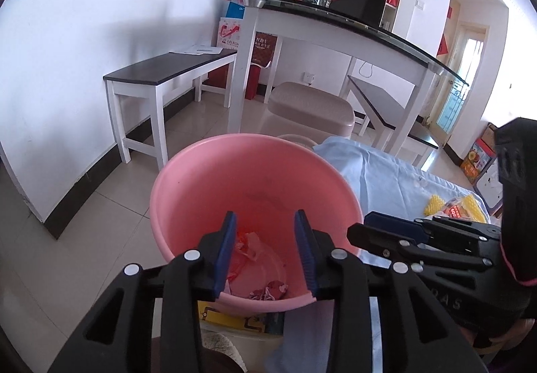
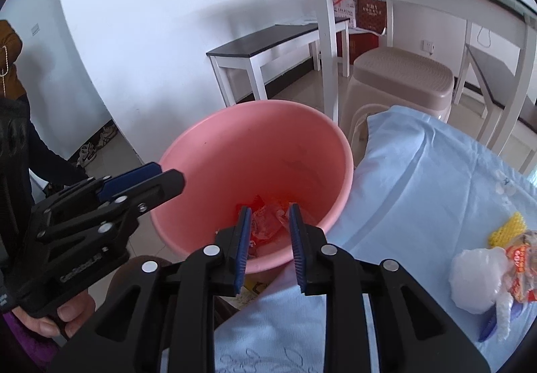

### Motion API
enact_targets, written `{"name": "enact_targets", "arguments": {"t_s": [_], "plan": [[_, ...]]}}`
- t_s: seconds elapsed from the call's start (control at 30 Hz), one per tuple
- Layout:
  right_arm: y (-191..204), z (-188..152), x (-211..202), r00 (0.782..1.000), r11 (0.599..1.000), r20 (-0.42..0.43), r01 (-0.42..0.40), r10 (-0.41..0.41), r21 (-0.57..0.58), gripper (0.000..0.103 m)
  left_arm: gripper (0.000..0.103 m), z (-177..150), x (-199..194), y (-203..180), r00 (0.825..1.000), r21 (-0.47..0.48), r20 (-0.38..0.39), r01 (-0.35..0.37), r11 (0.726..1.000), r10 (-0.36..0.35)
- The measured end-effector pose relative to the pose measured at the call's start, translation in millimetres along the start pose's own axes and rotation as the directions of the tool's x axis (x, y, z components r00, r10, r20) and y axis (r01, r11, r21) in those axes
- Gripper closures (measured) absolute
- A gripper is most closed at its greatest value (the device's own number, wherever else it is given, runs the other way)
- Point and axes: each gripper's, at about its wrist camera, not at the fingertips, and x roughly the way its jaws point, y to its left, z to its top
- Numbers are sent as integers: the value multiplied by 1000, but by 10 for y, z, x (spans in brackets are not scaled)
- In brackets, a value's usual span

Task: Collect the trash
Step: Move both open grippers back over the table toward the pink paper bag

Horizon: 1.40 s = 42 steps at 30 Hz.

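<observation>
Where the pink bucket (image 1: 235, 192) stands beside the blue-clothed surface (image 1: 396, 185), mouth facing up and tipped slightly toward both cameras, long axis near upright. Crumpled wrappers (image 1: 250, 244) lying loose on the bucket floor; no readable long axis, print too small to make out. Near rim of bucket cut off behind the gripper bodies in both views.

Left gripper (image 1: 265, 228) held over the bucket mouth, pointing down into it, jaws well apart, nothing between the pads. Right gripper (image 2: 270, 222) likewise aimed into the bucket, jaws parted to a narrower gap; a clear wrapper with red print (image 2: 266, 222) seen in that gap, but lying below in the bucket or touching the pads cannot be told. Pads not seen pressing on it.

More trash remaining on the cloth: yellow mesh piece (image 2: 508, 227), white crumpled plastic (image 2: 476, 279), orange-printed packet (image 2: 523, 259), the latter cut by the frame edge. Beige stool (image 2: 402, 77) partly hidden behind bucket and cloth.
</observation>
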Motion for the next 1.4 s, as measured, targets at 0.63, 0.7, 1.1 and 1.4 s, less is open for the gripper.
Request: {"name": "enact_targets", "arguments": {"t_s": [0.63,0.7,1.1,1.4], "plan": [[113,-335,-788,993,996,114,36,-27,-79,60,58,-49,-405,-470,999,56,28,17,998,-18],[63,-365,-863,992,997,124,45,-36,-67,60,56,-53,-445,-554,999,71,29,25,997,-27],[-445,-621,-1254,979,990,150,138,-141,30,60,55,-79,-450,-1059,997,162,2,75,984,-76],[-872,-817,-1508,964,973,163,193,-212,124,60,55,-99,-306,-1430,994,212,-28,107,971,-103]]}}
